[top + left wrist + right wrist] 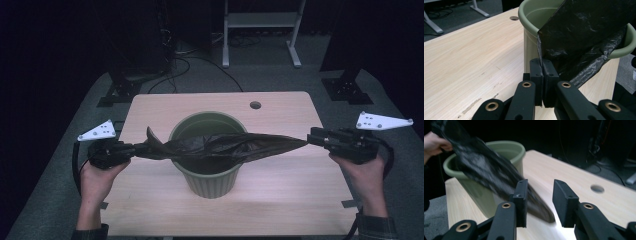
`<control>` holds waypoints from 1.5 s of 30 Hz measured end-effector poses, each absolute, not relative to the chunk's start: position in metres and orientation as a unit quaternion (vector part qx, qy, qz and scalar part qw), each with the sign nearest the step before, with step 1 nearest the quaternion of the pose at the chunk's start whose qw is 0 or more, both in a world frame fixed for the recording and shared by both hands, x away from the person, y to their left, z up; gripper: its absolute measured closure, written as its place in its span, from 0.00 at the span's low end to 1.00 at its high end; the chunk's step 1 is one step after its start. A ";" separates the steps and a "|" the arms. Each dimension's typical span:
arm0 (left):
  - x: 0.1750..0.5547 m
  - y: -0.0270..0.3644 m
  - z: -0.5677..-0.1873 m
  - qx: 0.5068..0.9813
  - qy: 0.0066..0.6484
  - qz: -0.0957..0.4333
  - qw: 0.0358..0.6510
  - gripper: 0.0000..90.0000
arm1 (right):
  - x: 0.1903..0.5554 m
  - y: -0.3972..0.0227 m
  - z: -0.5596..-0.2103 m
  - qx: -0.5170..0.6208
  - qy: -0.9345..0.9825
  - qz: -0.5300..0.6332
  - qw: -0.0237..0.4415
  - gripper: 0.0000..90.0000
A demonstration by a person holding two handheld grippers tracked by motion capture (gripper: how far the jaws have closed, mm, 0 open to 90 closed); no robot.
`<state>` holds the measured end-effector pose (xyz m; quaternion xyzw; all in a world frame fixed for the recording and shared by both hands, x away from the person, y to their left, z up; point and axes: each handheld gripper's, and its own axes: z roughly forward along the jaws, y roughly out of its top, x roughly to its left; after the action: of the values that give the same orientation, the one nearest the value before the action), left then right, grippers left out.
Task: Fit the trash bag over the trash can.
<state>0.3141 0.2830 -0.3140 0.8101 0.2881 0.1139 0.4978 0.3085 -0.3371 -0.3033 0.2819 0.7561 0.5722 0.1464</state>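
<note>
Tabletop (150,107) carries green bin (210,182); black bin bag (225,146) is stretched across its mouth, long axis running L–R between both hands. L tongs (541,65) pressed together, pinching bag's edge. R tongs (539,202) spread, bag tip loose between them, so L hand alone holds it; forearms level, either side of bin

black bag (220,146) stretched over green bin (210,180), wooden table (280,200)

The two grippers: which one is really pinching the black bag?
The left gripper: its jaws are shut on the black bag's edge. The right gripper's jaws stand apart, not pressing it.
</note>
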 end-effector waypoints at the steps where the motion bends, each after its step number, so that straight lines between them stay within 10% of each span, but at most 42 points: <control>1: 0.315 0.283 -0.314 0.810 0.288 0.113 0.498 0.98 | 0.310 -0.330 -0.299 0.273 0.760 0.572 0.145 0.71; 28: 0.318 0.286 -0.318 0.811 0.290 0.109 0.496 0.95 | 0.363 -0.210 -0.298 0.190 0.821 0.533 0.083 0.74; 35: 0.311 0.290 -0.313 0.796 0.286 0.117 0.521 0.54 | 0.364 -0.209 -0.303 0.198 0.826 0.523 0.077 1.00; 45: 0.298 0.291 -0.265 0.788 0.248 0.142 0.546 0.39 | 0.367 -0.206 -0.304 0.205 0.827 0.517 0.084 1.00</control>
<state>0.2977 0.2912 -0.2652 0.7876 0.2477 0.1416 0.5462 0.3671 -0.2063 -0.3042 0.2053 0.8269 0.5166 0.0844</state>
